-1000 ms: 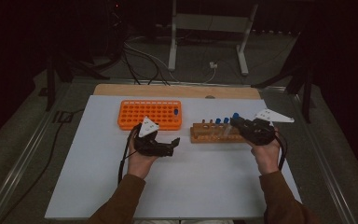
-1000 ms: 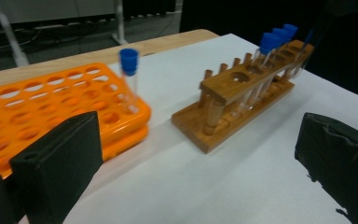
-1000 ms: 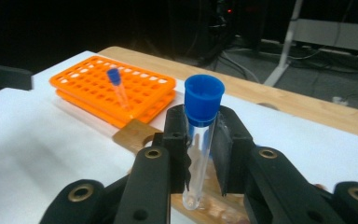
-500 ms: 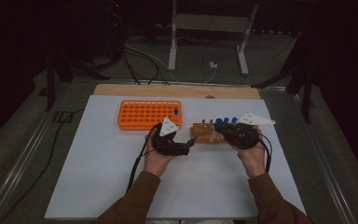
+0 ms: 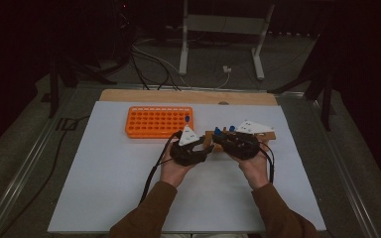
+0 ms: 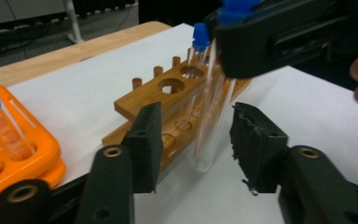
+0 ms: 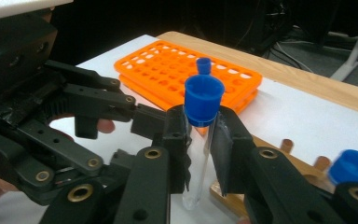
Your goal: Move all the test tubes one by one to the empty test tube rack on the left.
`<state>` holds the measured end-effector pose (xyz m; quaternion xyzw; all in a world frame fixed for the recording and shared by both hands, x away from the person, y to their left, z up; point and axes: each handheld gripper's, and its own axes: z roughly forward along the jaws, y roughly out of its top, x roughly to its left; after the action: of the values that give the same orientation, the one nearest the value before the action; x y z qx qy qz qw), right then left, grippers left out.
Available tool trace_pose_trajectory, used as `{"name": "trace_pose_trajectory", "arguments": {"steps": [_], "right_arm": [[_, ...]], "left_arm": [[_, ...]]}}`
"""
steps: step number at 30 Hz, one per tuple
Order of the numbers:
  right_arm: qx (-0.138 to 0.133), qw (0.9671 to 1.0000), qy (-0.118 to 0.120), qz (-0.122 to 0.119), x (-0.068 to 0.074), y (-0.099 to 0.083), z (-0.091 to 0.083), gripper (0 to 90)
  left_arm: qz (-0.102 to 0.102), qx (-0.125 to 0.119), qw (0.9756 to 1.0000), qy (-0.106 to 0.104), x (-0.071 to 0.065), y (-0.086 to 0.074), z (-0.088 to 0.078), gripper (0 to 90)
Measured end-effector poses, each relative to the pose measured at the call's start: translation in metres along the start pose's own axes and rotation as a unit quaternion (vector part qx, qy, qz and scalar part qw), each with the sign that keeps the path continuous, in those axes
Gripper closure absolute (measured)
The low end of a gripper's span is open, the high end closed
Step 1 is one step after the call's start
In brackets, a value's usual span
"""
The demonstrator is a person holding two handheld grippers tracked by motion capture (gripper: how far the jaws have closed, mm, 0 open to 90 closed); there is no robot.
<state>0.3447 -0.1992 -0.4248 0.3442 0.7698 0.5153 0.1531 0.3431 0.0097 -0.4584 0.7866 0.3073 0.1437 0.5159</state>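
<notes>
The right gripper (image 7: pixel 199 140) clamped a blue-capped tube (image 7: pixel 196 154) upright beside the wooden rack (image 6: pixel 168 109), while the left gripper (image 6: pixel 193 140), jaws just closing, stood open around its lower end and needed a square, gentle grip.

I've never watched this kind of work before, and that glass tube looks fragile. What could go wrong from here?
1. The right gripper pinches the test tube just under its blue cap; the left gripper has just been closing around the lower end, pads not yet touching. An off-centre squeeze might tilt or crack it.
2. If the right gripper lets go too early, the tube could drop onto the table.
3. The wooden rack is close; a swing could knock it.
</notes>
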Motion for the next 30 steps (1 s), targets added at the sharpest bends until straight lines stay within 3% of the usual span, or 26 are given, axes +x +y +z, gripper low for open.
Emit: {"name": "trace_pose_trajectory", "arguments": {"steps": [6,18,22,26,30], "right_arm": [[0.001,0.9999,0.011,0.007,0.003,0.000,0.005,76.8],[0.009,0.9998,0.016,0.002,0.005,0.000,0.007,76.1],[0.007,0.9998,0.019,0.003,0.004,0.000,0.003,62.3],[0.000,0.9996,0.027,0.002,0.000,-0.001,-0.003,42.3],[0.000,0.9999,0.010,-0.006,-0.002,-0.004,-0.008,20.9]], "left_arm": [[0.005,-0.005,1.0000,0.001,0.000,0.000,0.000,68.6],[0.008,-0.005,0.9999,-0.014,-0.001,-0.001,0.002,77.9],[0.004,-0.001,0.9999,-0.009,0.002,-0.002,0.002,78.2],[-0.004,0.000,1.0000,-0.003,0.007,-0.002,0.000,78.4],[-0.004,-0.002,1.0000,0.008,0.012,-0.001,-0.004,78.4]]}}
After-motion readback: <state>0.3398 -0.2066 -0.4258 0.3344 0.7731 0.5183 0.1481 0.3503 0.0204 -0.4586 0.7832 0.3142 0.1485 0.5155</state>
